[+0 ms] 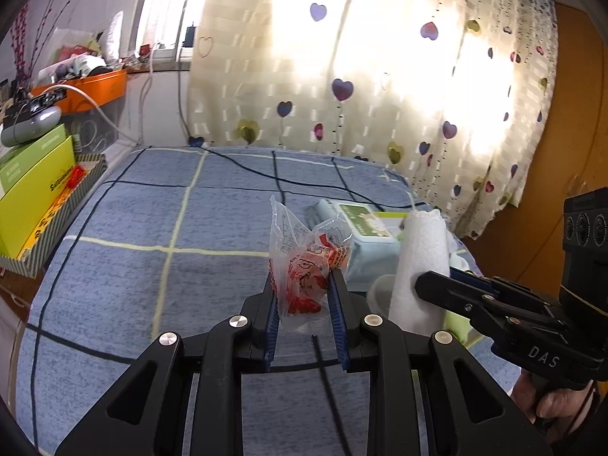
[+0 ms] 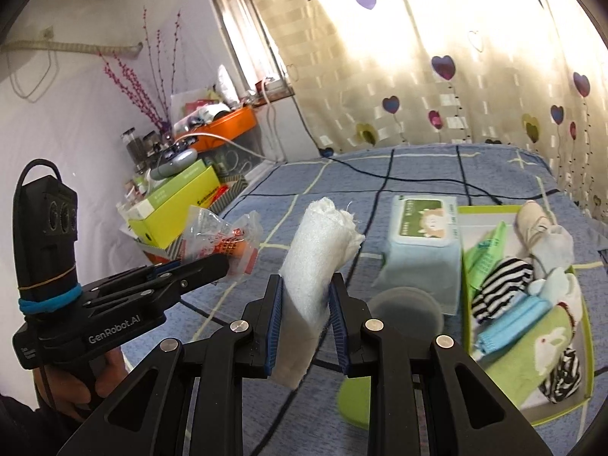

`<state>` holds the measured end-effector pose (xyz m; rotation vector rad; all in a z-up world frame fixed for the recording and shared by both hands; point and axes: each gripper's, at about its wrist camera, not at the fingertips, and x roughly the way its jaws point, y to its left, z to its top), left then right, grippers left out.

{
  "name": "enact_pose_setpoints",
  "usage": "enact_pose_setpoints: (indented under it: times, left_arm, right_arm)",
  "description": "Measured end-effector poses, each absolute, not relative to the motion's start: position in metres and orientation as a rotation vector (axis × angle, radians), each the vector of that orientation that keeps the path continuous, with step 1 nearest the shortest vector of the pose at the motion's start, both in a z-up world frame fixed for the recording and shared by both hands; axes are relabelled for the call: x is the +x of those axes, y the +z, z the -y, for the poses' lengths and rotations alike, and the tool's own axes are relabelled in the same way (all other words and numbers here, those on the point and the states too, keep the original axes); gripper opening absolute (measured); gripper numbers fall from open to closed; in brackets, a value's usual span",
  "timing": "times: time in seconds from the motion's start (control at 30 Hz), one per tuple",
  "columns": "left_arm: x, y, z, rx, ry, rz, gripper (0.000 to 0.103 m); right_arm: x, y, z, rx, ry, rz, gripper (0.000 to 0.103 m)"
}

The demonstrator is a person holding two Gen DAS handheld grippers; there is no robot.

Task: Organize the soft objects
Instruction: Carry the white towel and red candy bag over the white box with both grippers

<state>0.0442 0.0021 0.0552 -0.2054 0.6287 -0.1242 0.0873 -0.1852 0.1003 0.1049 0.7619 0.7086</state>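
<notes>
My left gripper point(image 1: 302, 285) is shut on a clear plastic packet with red print point(image 1: 304, 262), held up above the blue checked bedspread point(image 1: 152, 228). The same packet point(image 2: 220, 239) shows at the left of the right wrist view, in the left gripper point(image 2: 224, 266). My right gripper point(image 2: 307, 288) is shut on a rolled white towel point(image 2: 315, 250) that stands up between its blue pads. That towel point(image 1: 418, 262) appears to the right in the left wrist view, with the right gripper point(image 1: 429, 285) clamped on it. A green tray point(image 2: 585, 338) at the right holds socks and small cloths.
A pale blue wipes pack point(image 2: 421, 243) lies on the bed beside the tray. A round clear lid point(image 2: 406, 311) rests in front of it. Yellow-green boxes point(image 1: 34, 182) and a cluttered orange tray point(image 1: 98, 87) stand at the bed's left side. A black cable point(image 1: 277, 178) crosses the bedspread. Heart-patterned curtains hang behind.
</notes>
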Motion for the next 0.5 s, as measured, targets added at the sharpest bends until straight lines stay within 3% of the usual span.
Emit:
enact_pose_setpoints:
  times: [0.5]
  left_arm:
    - [0.065,0.061,0.046,-0.151,-0.227,-0.637,0.025]
  right_arm:
    - [0.094,0.107,0.236,0.145,0.620,-0.730,0.023]
